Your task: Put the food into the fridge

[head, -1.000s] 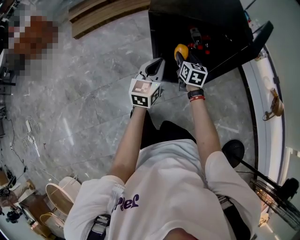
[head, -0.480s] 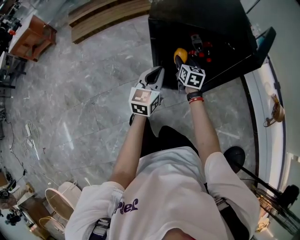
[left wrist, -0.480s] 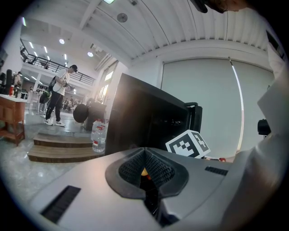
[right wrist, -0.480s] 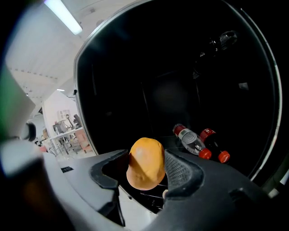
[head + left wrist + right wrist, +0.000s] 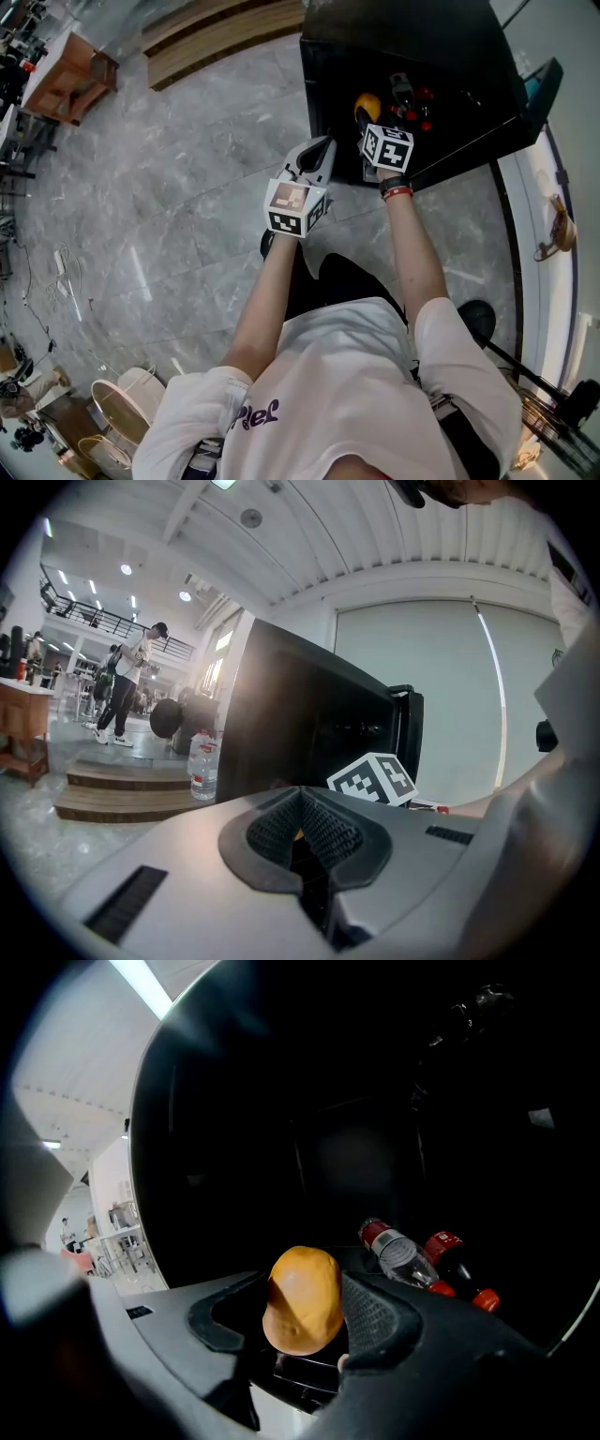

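Head view: the right gripper (image 5: 369,124) clamps the fruit (image 5: 365,101) at the fridge (image 5: 412,33) mouth. Left gripper view: the left gripper (image 5: 302,832) is closed and empty, outside the fridge. Right gripper view: bottles (image 5: 420,1258) lie inside (released early, the fruit may roll out).

The rounded orange-yellow fruit (image 5: 302,1299) stands out against the black fridge (image 5: 403,37). Inside are a clear plastic bottle with a red label (image 5: 398,1249) and a dark bottle with a red label and red cap (image 5: 459,1274). The left claw (image 5: 302,816) is pale grey with black cross-hatched pads; its marker cube (image 5: 293,208) is white with black squares. The stone floor (image 5: 187,216) is grey and veined. The white T-shirt (image 5: 347,375) has purple lettering, and the wristband (image 5: 397,194) is red.
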Action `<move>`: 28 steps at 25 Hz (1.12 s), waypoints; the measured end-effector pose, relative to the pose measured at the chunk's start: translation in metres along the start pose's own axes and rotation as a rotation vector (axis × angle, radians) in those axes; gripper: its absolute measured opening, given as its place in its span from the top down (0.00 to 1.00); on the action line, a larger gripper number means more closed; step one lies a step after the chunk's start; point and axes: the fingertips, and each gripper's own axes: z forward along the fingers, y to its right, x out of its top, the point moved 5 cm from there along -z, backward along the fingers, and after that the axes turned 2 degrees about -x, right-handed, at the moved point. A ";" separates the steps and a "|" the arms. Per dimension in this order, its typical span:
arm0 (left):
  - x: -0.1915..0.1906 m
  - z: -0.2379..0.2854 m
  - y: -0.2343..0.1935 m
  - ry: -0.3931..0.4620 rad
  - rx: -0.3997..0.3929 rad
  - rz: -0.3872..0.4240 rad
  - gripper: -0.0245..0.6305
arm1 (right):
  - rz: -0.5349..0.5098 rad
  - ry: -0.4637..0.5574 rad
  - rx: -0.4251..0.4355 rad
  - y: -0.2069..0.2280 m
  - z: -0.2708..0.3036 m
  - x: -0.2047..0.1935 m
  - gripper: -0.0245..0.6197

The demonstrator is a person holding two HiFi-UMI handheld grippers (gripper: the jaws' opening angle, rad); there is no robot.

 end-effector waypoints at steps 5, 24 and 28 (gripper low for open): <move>0.007 0.004 0.002 0.028 -0.008 0.034 0.94 | -0.022 0.002 -0.012 0.007 0.014 -0.004 0.56; -0.010 0.010 -0.013 0.036 -0.002 0.034 0.94 | -0.040 0.007 -0.063 0.020 0.060 -0.005 0.55; -0.010 0.012 -0.014 0.033 -0.008 0.034 0.94 | -0.040 0.018 -0.066 0.020 0.067 -0.002 0.55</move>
